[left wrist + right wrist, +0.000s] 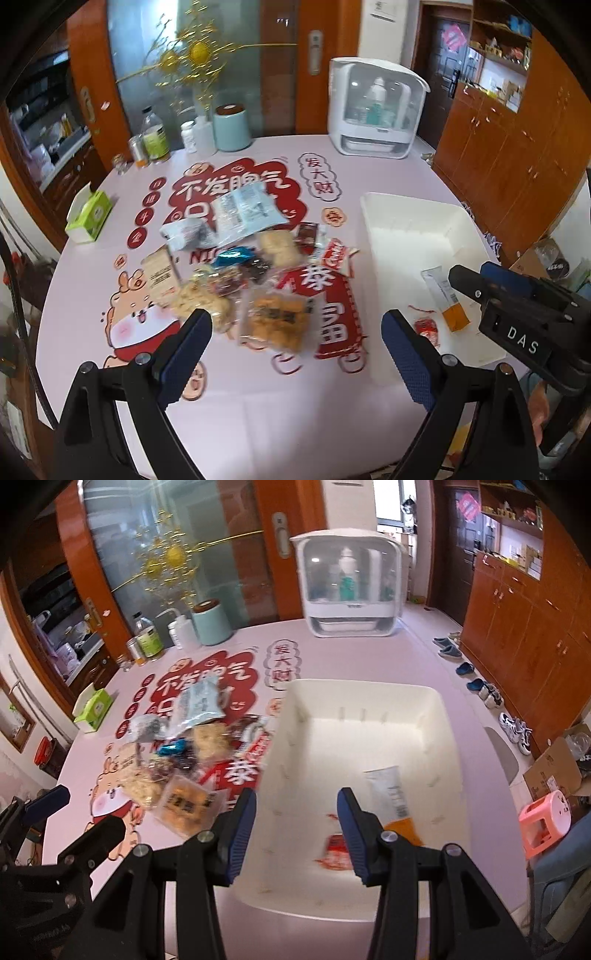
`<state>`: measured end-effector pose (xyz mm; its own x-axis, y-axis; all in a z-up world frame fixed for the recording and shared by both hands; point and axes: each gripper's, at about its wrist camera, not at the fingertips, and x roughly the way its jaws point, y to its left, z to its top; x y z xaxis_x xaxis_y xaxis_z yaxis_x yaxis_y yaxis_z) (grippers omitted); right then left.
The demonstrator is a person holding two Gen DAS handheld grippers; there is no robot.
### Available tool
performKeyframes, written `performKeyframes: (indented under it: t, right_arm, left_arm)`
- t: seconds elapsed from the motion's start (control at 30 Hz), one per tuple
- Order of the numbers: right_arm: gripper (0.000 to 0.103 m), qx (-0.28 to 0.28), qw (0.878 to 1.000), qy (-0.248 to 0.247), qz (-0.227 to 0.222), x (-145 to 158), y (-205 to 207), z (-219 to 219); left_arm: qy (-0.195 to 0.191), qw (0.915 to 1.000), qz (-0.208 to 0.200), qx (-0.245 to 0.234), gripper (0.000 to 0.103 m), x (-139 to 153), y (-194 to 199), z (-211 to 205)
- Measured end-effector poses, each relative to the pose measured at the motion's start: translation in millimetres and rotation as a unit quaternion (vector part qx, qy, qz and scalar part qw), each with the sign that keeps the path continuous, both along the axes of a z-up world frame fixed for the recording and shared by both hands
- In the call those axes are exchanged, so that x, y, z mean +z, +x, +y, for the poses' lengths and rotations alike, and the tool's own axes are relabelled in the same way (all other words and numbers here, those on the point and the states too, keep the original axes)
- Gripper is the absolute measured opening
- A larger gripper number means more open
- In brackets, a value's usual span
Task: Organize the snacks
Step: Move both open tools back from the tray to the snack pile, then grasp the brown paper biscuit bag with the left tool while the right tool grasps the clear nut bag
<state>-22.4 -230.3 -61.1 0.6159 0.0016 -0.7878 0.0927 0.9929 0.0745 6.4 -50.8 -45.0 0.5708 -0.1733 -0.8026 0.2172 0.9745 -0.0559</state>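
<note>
The white bin [369, 716] sits right of the snack pile [240, 266], long axis running near to far. Inside lies a grey-and-orange packet [391, 794], orange end nearest, beside a small red packet [334, 851] (blurred, print unreadable). The right gripper [297, 812] hovers over the bin's near end, jaws wide and empty; its body reads "DAS". The left gripper [295, 328] hangs over the pile, equally wide.
</note>
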Motion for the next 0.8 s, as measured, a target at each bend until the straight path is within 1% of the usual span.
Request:
performKeyframes:
  t: [0.1, 0.2, 0.33, 0.4, 0.5, 0.6, 0.73, 0.8]
  right_arm:
    - [0.046, 0.012, 1.000, -0.009, -0.003, 3.6, 2.9, 28.9]
    - [0.046, 0.026, 0.999, -0.018, -0.008, 7.3, 7.8, 62.6]
    - [0.046, 0.040, 0.999, -0.033, -0.009, 7.3, 19.3, 97.7]
    - [0.046, 0.044, 0.998, -0.037, -0.007, 5.8, 27.8, 112.3]
    - [0.046, 0.055, 0.998, -0.036, -0.002, 3.7, 41.8, 131.7]
    - [0.046, 0.063, 0.998, -0.017, 0.016, -5.9, 63.3, 147.7]
    - [0.046, 0.067, 0.997, -0.010, 0.045, -29.0, 93.3, 166.7]
    - [0.046, 0.071, 0.995, -0.006, 0.063, -46.5, 109.7, 176.4]
  left_arm:
    - [-0.008, 0.9999, 0.000, 0.010, 0.092, 3.0, 2.9, 35.9]
    - [-0.008, 0.9997, -0.009, 0.021, 0.092, 8.3, 9.1, 78.0]
    - [0.018, 0.9985, -0.030, 0.041, 0.092, 12.2, 18.7, 127.1]
    - [0.028, 0.9976, -0.032, 0.054, 0.092, 9.1, 29.9, 153.6]
    - [0.024, 0.9971, -0.018, 0.070, 0.092, -2.6, 48.2, 188.4]
    - [0.014, 0.9967, 0.002, 0.080, 0.092, -21.6, 67.6, 216.2]
    - [0.006, 0.9964, 0.033, 0.078, 0.092, -54.8, 97.6, 236.7]
    - [0.007, 0.9961, 0.043, 0.076, 0.092, -69.8, 109.4, 238.4]
